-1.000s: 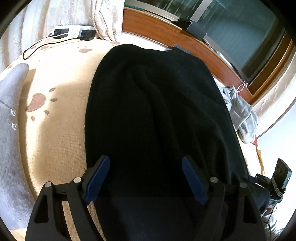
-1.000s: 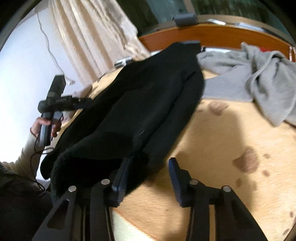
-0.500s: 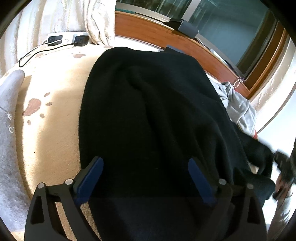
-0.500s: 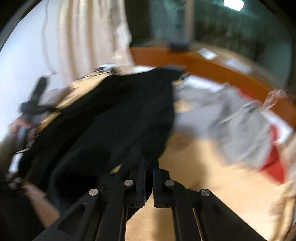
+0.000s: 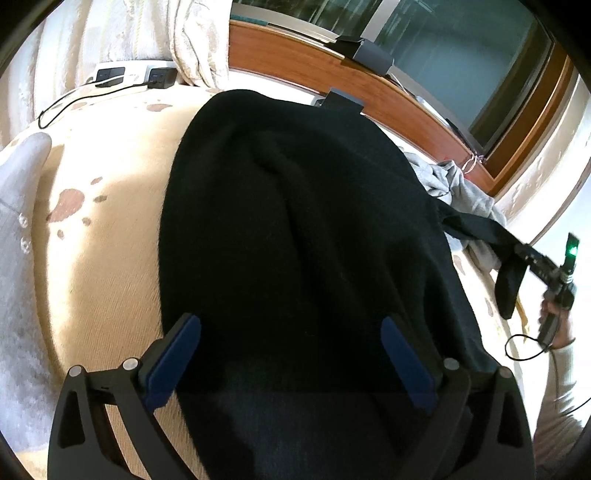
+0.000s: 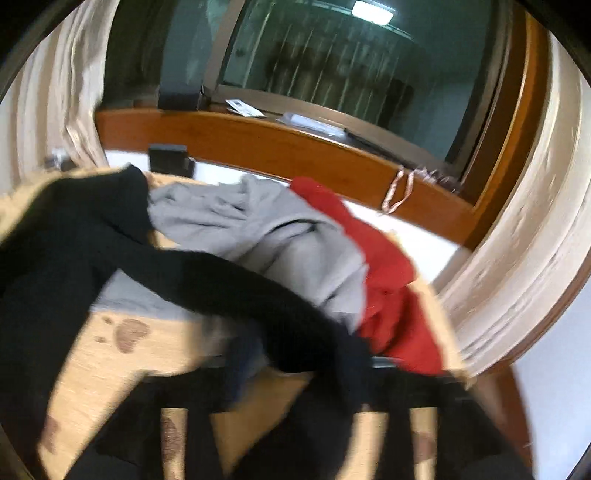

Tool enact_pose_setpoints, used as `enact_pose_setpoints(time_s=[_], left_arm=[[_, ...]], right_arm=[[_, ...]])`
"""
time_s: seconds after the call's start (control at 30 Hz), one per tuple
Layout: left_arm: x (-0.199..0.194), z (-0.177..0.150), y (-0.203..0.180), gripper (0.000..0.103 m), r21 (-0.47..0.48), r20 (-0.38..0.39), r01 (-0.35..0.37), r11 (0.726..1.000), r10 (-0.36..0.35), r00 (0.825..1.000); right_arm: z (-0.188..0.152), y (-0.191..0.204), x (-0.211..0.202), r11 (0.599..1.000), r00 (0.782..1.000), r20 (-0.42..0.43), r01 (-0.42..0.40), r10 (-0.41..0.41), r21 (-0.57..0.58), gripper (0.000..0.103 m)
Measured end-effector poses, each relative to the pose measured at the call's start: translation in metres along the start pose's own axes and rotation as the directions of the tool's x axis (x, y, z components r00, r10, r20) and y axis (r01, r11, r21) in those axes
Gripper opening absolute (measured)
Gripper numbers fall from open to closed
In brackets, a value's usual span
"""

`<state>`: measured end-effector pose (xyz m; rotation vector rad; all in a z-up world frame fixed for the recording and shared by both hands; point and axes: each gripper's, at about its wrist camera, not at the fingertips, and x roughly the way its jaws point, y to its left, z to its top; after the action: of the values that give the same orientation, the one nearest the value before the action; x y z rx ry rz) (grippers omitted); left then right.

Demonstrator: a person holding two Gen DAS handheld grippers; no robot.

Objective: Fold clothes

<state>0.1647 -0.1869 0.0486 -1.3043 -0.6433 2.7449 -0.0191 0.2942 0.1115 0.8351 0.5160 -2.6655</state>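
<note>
The left wrist camera is looking steeply down, close over the black garment (image 5: 295, 229) toward the bed's (image 5: 103, 288) wooden far edge. The right wrist camera (badly blurred) is facing that same edge; both are sharing the garment.

Black sweater (image 5: 295, 229); grey garment (image 6: 266, 232); red garment (image 6: 388, 280); cream bedspread (image 5: 107, 280), brown blotches; claw pads (image 5: 173, 360) blue; orange-brown wooden headboard (image 6: 258, 144).

Bed surface (image 5: 103, 280): cream cover with brown blotches. Far side: curved wooden headboard (image 5: 295, 70), dark glass window (image 5: 461, 66) above it reflecting a ceiling light (image 6: 372, 12). Pale curtains (image 5: 192, 40) far left; power strip (image 5: 133, 75) beneath them.
</note>
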Motion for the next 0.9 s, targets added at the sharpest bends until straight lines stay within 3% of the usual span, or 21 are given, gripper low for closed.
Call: enact_pose_setpoints(time_s=[0.03, 0.13, 0.23, 0.3, 0.37, 0.5, 0.73, 0.83, 0.9], left_arm=[[-0.002, -0.001, 0.001, 0.099, -0.002, -0.003, -0.006, 1.000, 0.006, 1.000], [-0.008, -0.005, 0.002, 0.099, -0.011, -0.007, -0.027, 1.000, 0.027, 1.000], [-0.015, -0.009, 0.008, 0.099, -0.063, 0.001, -0.012, 0.998, 0.012, 1.000], [-0.020, -0.013, 0.012, 0.099, -0.113, 0.007, 0.010, 0.994, -0.010, 1.000], [-0.026, -0.019, 0.017, 0.099, -0.144, 0.005, 0.011, 0.990, -0.010, 1.000], [-0.038, -0.033, 0.022, 0.099, -0.165, -0.010, 0.035, 0.986, -0.038, 0.999], [-0.053, -0.051, 0.022, 0.099, -0.190, -0.026, 0.041, 0.981, -0.047, 0.999], [-0.051, -0.054, 0.012, 0.099, -0.139, -0.034, 0.006, 0.990, -0.010, 0.999], [-0.048, -0.056, 0.000, 0.099, -0.084, -0.041, -0.032, 0.996, 0.029, 0.999]], right_arm=[[-0.004, 0.000, -0.001, 0.999, 0.999, 0.015, -0.031, 0.031, 0.031, 0.088], [-0.012, 0.002, -0.014, 0.983, 0.988, 0.083, -0.140, 0.131, 0.117, 0.088], [-0.015, 0.015, -0.033, 0.955, 0.961, 0.171, -0.246, 0.218, 0.163, 0.088], [-0.012, 0.029, -0.041, 0.931, 0.933, 0.203, -0.329, 0.296, 0.156, 0.088], [-0.011, 0.047, -0.047, 0.892, 0.892, 0.208, -0.432, 0.401, 0.133, 0.088], [-0.013, 0.093, -0.040, 0.816, 0.816, 0.139, -0.573, 0.561, 0.071, 0.088], [-0.016, 0.137, -0.031, 0.736, 0.734, 0.105, -0.676, 0.670, 0.032, 0.088], [-0.015, 0.140, -0.027, 0.712, 0.711, 0.115, -0.701, 0.694, 0.038, 0.088], [-0.014, 0.141, -0.025, 0.709, 0.707, 0.125, -0.705, 0.696, 0.035, 0.088]])
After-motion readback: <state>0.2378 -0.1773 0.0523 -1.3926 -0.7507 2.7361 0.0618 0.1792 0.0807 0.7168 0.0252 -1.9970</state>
